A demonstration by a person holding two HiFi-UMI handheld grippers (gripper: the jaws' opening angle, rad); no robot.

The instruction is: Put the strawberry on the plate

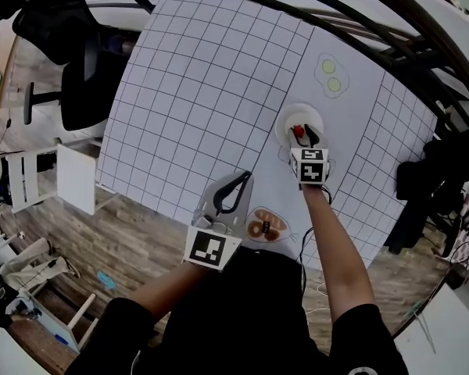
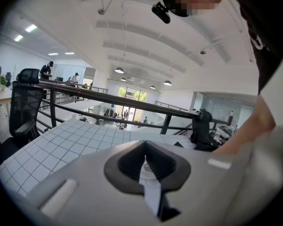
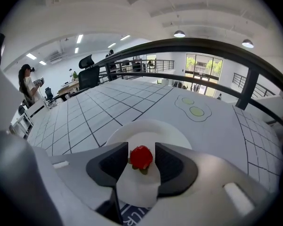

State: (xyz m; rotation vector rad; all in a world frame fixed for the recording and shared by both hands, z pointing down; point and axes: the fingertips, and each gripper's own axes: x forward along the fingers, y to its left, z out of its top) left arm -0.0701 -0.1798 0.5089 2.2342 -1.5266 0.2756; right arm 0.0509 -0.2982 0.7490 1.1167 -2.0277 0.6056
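The left gripper [image 2: 145, 164] has its jaws closed together, with nothing in them. The right gripper [image 3: 141, 149] has its jaws wide apart. The red strawberry [image 3: 141, 157] sits between them on the white plate [image 3: 148, 126], not squeezed.

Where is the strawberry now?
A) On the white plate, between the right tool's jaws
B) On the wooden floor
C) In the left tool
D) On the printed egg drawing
A: the right gripper view shows the strawberry sitting on the white plate, between the spread jaws of the right tool, with a small gap on each side.
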